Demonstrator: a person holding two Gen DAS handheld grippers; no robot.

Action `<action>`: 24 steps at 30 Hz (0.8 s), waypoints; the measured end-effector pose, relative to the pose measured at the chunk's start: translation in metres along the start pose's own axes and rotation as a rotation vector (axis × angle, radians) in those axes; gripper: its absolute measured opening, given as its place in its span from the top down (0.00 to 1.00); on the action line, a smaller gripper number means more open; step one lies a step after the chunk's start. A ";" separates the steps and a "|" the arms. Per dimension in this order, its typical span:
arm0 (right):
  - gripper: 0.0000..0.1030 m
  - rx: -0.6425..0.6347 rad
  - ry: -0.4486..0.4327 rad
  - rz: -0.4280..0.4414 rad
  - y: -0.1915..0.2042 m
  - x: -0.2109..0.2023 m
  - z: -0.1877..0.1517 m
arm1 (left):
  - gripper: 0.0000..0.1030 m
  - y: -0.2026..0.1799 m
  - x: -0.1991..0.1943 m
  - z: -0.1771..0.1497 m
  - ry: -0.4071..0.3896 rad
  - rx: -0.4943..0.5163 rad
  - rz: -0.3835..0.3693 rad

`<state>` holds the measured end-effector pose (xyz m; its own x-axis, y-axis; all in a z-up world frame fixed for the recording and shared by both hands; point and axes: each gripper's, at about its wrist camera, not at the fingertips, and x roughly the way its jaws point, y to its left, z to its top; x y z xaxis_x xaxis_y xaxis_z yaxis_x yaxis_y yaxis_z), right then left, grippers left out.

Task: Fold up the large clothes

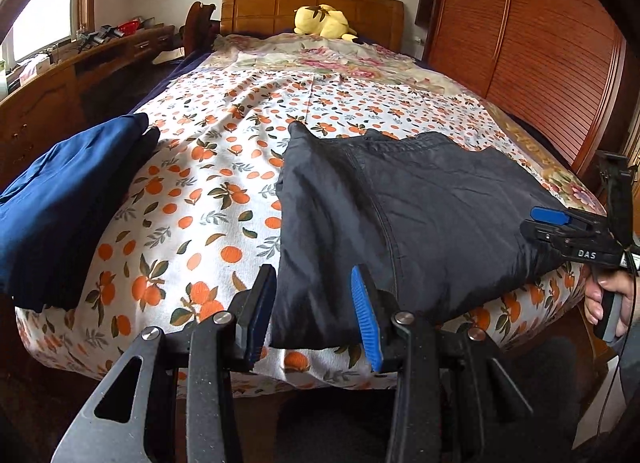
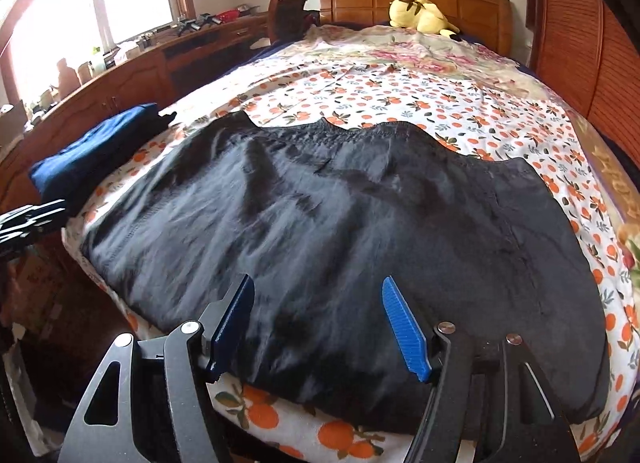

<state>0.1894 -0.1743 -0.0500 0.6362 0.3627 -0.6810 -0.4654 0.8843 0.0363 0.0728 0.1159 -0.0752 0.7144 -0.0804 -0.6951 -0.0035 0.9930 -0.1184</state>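
The black garment (image 2: pixel 340 231) lies spread flat on the bed (image 1: pixel 224 167), at the foot end, well apart from the headboard (image 1: pixel 312 9). Its near hem droops over the bed's foot edge. In the right wrist view its surface is blurred, so seams and folds are hard to read; a gathered band shows along its far edge. What kind of garment it is cannot be told for sure.

A folded blue garment (image 1: pixel 64 207) sits on the bed's left foot corner, apart from the black one. The frame edge cuts off its near end in the left wrist view.

The left gripper (image 1: pixel 316 311) hovers at the foot edge with its jaws partly apart. The black garment's left corner appears between the pads, yet neither pad visibly presses on it. The right gripper (image 2: pixel 320 327) is also at the foot edge, jaws wide with cloth showing between them, not pinched. In the left wrist view the right gripper sits at the garment's right side, and the fingers (image 1: pixel 596 295) of a hand grip its handle; the frame cuts off most of that hand.

A yellow plush toy (image 1: pixel 324 21) rests against the headboard. Left of the bed, a wooden counter (image 2: pixel 132 71) holds small clutter that is washed out by window glare and cannot be identified.
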 end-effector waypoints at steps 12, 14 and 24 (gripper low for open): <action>0.33 -0.024 0.071 -0.051 0.006 0.031 -0.006 | 0.61 0.010 -0.005 -0.018 0.010 -0.014 0.003; 0.33 -0.019 0.065 -0.056 0.008 0.026 -0.007 | 0.61 0.009 -0.008 -0.020 0.002 -0.012 -0.001; 0.33 0.028 0.047 -0.020 -0.004 0.002 -0.018 | 0.61 0.007 -0.006 -0.038 0.025 0.002 0.000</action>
<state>0.1814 -0.1830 -0.0649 0.6154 0.3310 -0.7154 -0.4349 0.8995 0.0421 0.0415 0.1197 -0.0989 0.6970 -0.0829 -0.7123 -0.0020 0.9931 -0.1175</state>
